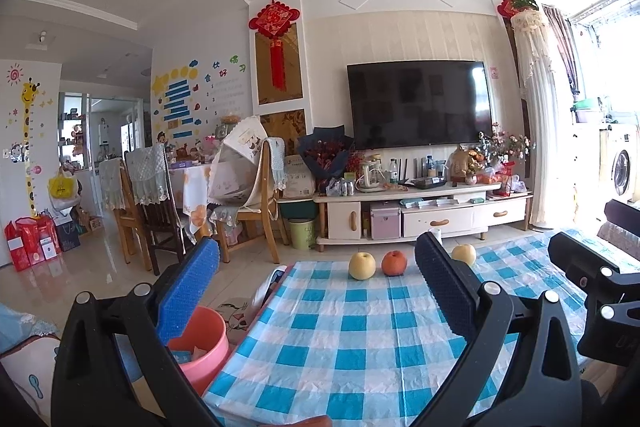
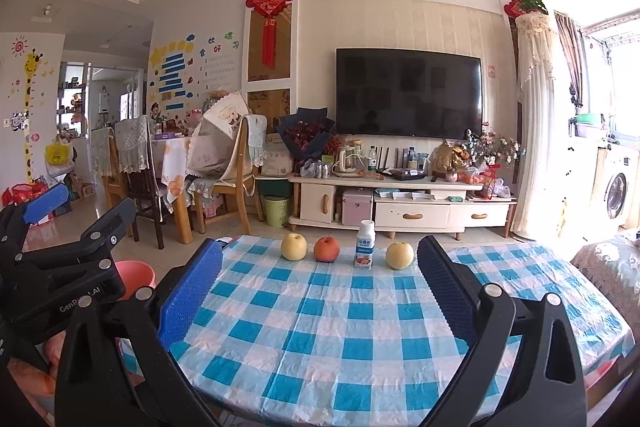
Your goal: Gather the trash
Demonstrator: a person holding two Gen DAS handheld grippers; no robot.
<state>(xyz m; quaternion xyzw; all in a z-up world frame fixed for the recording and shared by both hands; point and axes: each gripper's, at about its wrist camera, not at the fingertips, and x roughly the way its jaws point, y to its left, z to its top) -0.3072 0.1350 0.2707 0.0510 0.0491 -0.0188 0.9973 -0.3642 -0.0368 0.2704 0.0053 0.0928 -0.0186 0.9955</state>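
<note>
A small white drink bottle [image 2: 365,245] stands upright at the far edge of the blue-checked table [image 2: 320,347], between a red apple [image 2: 326,249] and a yellow pear [image 2: 399,255]. Another yellow pear [image 2: 293,246] sits further left. My right gripper [image 2: 320,245] hovers open over the near half of the table, holding nothing. My left gripper [image 1: 318,243] is open too, above the table's left side. In its view only the bottle's cap [image 1: 436,233] shows behind the right finger. A pink bucket [image 1: 204,339] with a few scraps inside stands on the floor left of the table.
Wooden chairs [image 1: 248,203] and a dining table stand beyond on the left. A white TV stand [image 1: 420,215] and a green bin [image 1: 302,233] line the far wall. A covered sofa [image 2: 608,267] borders the table on the right.
</note>
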